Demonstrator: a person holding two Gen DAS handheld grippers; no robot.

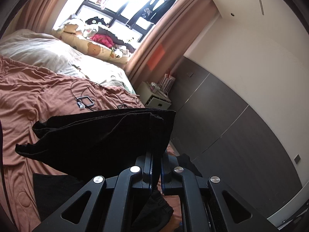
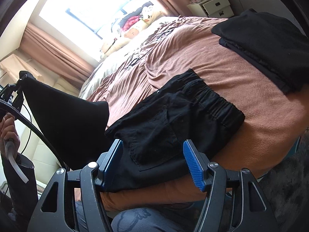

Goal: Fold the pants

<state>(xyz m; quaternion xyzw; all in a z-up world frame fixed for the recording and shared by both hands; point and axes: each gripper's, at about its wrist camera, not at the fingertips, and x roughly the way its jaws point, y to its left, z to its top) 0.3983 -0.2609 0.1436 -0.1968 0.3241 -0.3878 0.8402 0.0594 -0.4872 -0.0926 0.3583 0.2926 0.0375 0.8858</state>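
- Bed [image 2: 222,61], the landmark: covered by a rumpled pink-brown sheet, and every place below is given against it.
- Black pants [image 2: 173,119]: one garment with two parts. The waist end, with its gathered elastic band and a patch pocket, lies flat on the bed's near edge. The leg end is lifted off the bed.
- Left gripper [image 1: 156,160]: jaws pinched nearly together on the lifted leg end of the pants [image 1: 104,135], holding it in the air above the bed's surface. The cloth hangs out in a folded, hemmed flap to the left of the fingers in the left wrist view.
- Same gripper from the right wrist view [image 2: 18,89]: off the bed's side, with the black cloth stretching from it down towards the waist end.
- Hand [image 2: 7,129]: grasps the left gripper's handle beside the bed, with a dark hose and a pale tube running by it.
- Right gripper [image 2: 152,162]: jaws well apart and holding nothing. The blue ribbed pads [image 2: 193,166] stand either side of the pocket area at the bed's near edge, and it cannot be told whether they touch the cloth.
- Folded black garment [image 2: 266,44]: lies on the bed, well apart from the pants.
- Cables and a small square frame [image 1: 86,101]: on the bed's middle.
- Pillows [image 1: 38,50]: at the bed's head, below the window [image 1: 123,5].
- White nightstand [image 1: 154,96]: just beside the bed's head corner.
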